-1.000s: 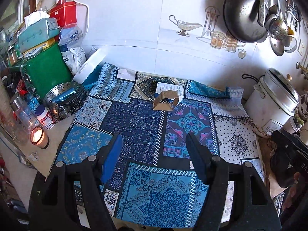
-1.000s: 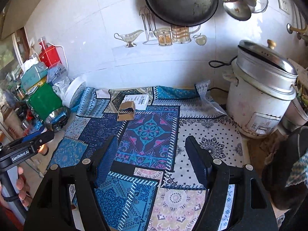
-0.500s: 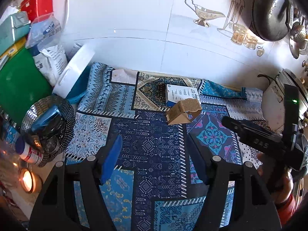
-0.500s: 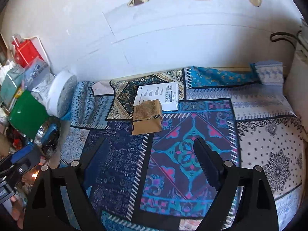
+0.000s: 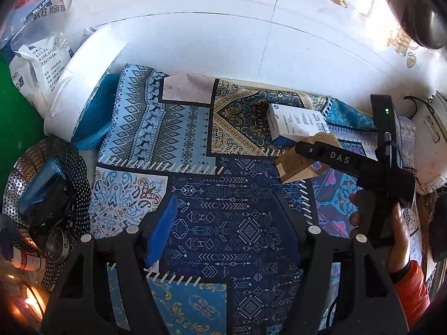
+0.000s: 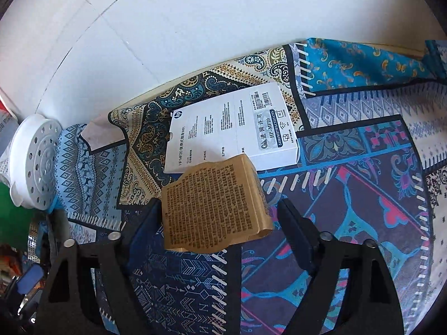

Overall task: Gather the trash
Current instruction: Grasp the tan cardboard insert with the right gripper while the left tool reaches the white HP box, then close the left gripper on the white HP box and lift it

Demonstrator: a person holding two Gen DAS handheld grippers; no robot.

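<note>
Now both tongs gape: right tongs (image 6: 218, 220), just narrowed, straddle the brown carton (image 6: 215, 206); left tongs (image 5: 226, 226) empty.

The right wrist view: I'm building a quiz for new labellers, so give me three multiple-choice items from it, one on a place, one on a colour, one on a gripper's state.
1. Where does the brown printed carton lie?
A. Inside the white perforated lid
B. On the patterned cloth, in front of the white box
C. On the wall tiles

2. What colour is the box behind it?
A. White
B. Red
C. Green

3. How is the right gripper?
A. Shut on the carton
B. Shut, holding nothing
C. Open, a finger on each side of the carton

Answers: B, cloth shows all round it; A, white faces with black print; C, a gap shows beside the right finger.
</note>
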